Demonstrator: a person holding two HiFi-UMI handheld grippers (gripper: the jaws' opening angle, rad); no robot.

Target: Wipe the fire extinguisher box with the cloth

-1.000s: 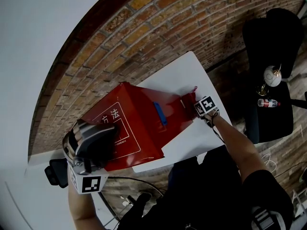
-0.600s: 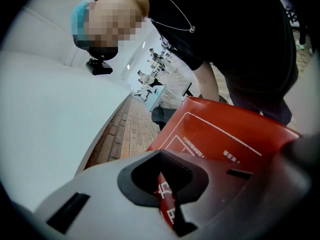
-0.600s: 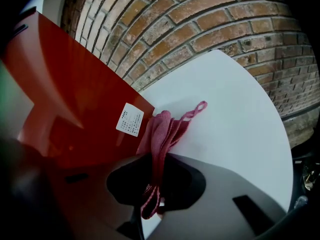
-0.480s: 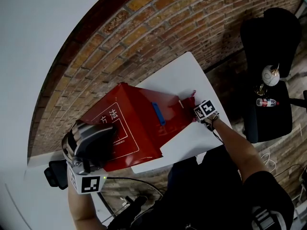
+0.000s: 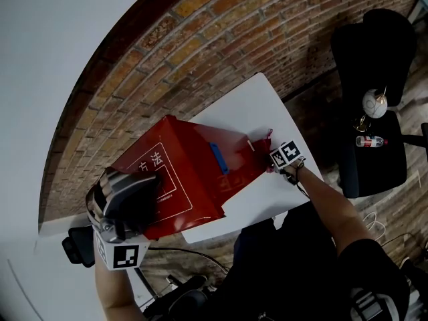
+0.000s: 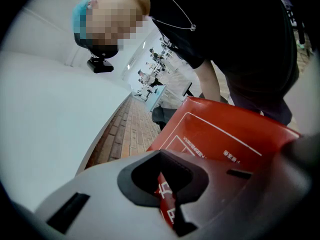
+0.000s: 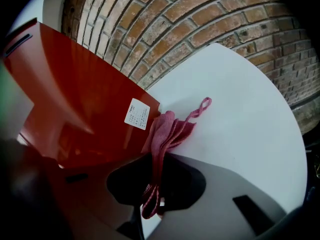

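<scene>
While the left tool [image 6: 167, 196] clamps the box [image 5: 194, 166] printed "方法", the right tool [image 7: 152, 204] pinches the cloth [image 7: 167, 129].

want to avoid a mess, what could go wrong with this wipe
The cloth is only a thin bunch in the right gripper; it could slip out, or a jaw could scrape the box.
The cloth sits right by the white sticker and may snag its edge.
The left gripper clamps only the box's thin edge, so a hard push might twist the box loose.
</scene>
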